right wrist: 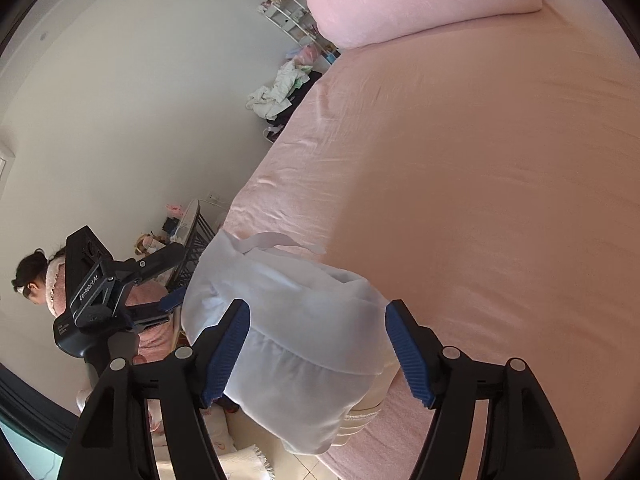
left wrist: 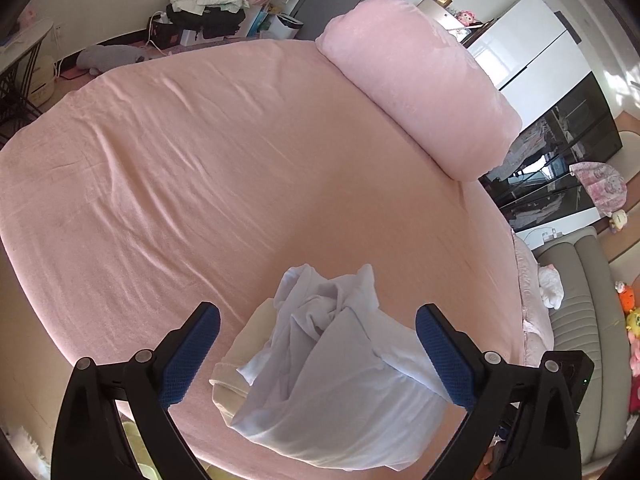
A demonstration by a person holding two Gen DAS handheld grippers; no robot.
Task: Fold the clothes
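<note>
One white garment [left wrist: 340,360], one cream garment [left wrist: 232,376] beneath, one pink pillow [left wrist: 420,80], two hand-held grippers [left wrist: 318,350] [right wrist: 318,344]

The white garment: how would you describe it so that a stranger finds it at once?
Start from the big pink bed. On its near edge lies the white garment, crumpled on a cream folded cloth. It is the only white thing on the sheet; the pink pillow lies far from it.

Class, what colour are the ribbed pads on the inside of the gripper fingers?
Dark blue pads on black fingers, clearest in the right wrist view.
</note>
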